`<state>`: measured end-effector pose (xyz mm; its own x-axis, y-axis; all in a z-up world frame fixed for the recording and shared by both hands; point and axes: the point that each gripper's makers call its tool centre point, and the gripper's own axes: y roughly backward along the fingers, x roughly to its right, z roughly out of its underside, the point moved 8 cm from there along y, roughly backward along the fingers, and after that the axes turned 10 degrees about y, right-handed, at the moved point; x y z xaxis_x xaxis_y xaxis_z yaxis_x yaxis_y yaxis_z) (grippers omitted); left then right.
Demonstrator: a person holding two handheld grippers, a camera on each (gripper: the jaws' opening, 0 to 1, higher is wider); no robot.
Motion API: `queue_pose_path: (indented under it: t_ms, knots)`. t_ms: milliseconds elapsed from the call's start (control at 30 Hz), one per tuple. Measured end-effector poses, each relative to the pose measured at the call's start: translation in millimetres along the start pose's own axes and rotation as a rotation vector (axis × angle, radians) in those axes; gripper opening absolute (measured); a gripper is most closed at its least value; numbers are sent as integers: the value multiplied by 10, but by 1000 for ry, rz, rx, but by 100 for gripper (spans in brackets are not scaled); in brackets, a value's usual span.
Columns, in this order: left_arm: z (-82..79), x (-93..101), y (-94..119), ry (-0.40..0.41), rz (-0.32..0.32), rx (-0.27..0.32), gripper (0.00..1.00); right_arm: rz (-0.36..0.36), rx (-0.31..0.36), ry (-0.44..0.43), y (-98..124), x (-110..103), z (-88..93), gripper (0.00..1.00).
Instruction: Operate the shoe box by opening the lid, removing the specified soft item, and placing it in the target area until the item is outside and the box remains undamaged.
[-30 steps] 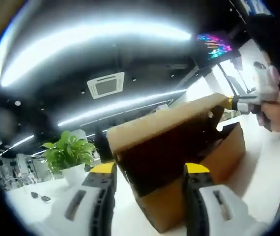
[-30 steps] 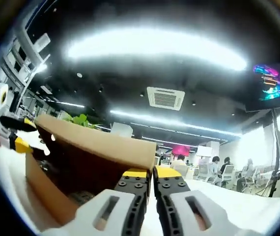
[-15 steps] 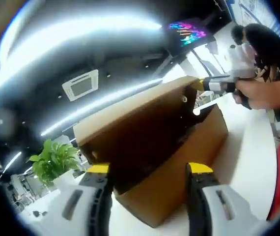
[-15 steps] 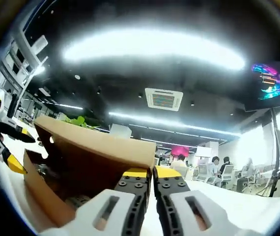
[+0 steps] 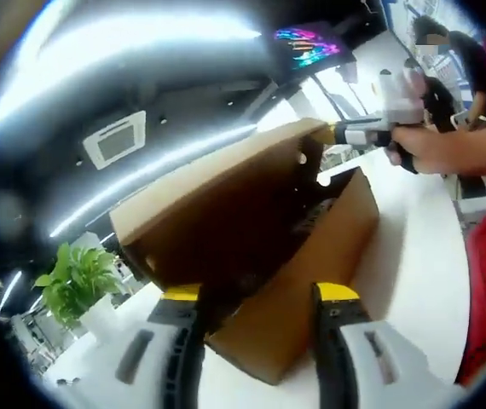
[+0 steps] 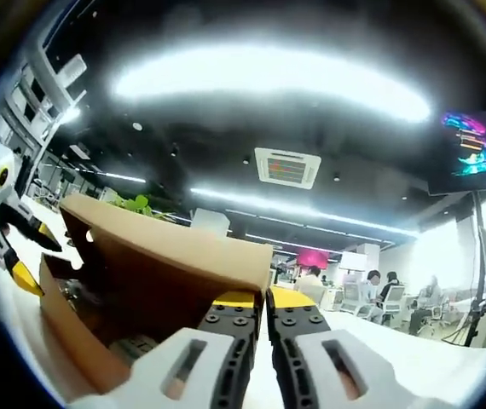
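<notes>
Lid (image 5: 217,196) half up on the shoe box (image 5: 311,273), which sits on the white worktop (image 5: 413,256). My right gripper (image 6: 264,300) has its fingers clenched on the lid's corner edge; in the left gripper view that same gripper (image 5: 338,134) shows at the far corner of the lid, with a hand (image 5: 422,149) behind it. My left gripper (image 5: 256,294) hangs in front of the box's near end with fingers spread wide, grasping nothing, box corner sitting between them.

Risk, as I judge it: the pinch is on one corner only, so more lift could twist or crease the cardboard lid, or tear the hinge fold. The box isn't braced, so the pull could also drag or tip it across the worktop. The left gripper looks placed to steady the near end, but shutting hard could dent the wall.

Pose: right gripper points up and across, jaws level with the lid edge. Left gripper tilts up, low near the worktop.

Soft item: inside is dark, some clutter visible under the lid (image 6: 132,345), but I can't tell what it is. Not out yet.
</notes>
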<state>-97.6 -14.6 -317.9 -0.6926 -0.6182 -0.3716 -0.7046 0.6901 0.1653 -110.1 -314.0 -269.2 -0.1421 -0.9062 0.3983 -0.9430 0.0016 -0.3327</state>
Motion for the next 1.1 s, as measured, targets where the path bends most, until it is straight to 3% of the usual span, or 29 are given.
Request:
queue_pose_path:
  t_ms: [167, 267, 300, 367, 433, 500, 600, 700, 733, 900, 1000, 1067, 1100]
  knots:
    - [23, -19, -7, -27, -17, -5, 39, 2, -7, 4, 9, -15, 7, 1]
    - [20, -74, -7, -123, -7, -38, 34, -1, -11, 0, 6, -17, 12, 1]
    - [8, -54, -22, -140, 46, -37, 33, -2, -12, -3, 5, -16, 11, 1]
    - [2, -65, -31, -203, 67, -54, 31, -4, -14, -2, 1, -12, 3, 1]
    - [8, -70, -59, -321, 109, -76, 31, -6, -16, -2, -12, -5, -13, 1]
    - [2, -68, -68, -308, 143, -90, 29, -7, -17, 9, -27, -1, -27, 1]
    - [-38, -111, -82, -373, 210, -151, 26, -8, -18, 18, -38, 1, -32, 1]
    - [-67, -66, -96, -542, 252, -164, 23, -8, -17, 18, -48, 5, -28, 1]
    - [-73, -56, -104, -565, 261, -163, 22, -9, -16, 21, -56, 9, -28, 2]
    - [-114, -83, -114, -563, 308, -201, 19, -14, -16, 20, -83, 25, -45, 2]
    - [-139, -142, -138, -460, 389, -226, 15, -16, -14, 22, -106, 33, -61, 2]
    - [-191, -205, -152, -349, 439, -262, 12, -20, -17, 23, -129, 46, -69, 2]
    - [-202, -218, -164, -339, 459, -280, 12, -24, -17, 20, -140, 56, -68, 2]
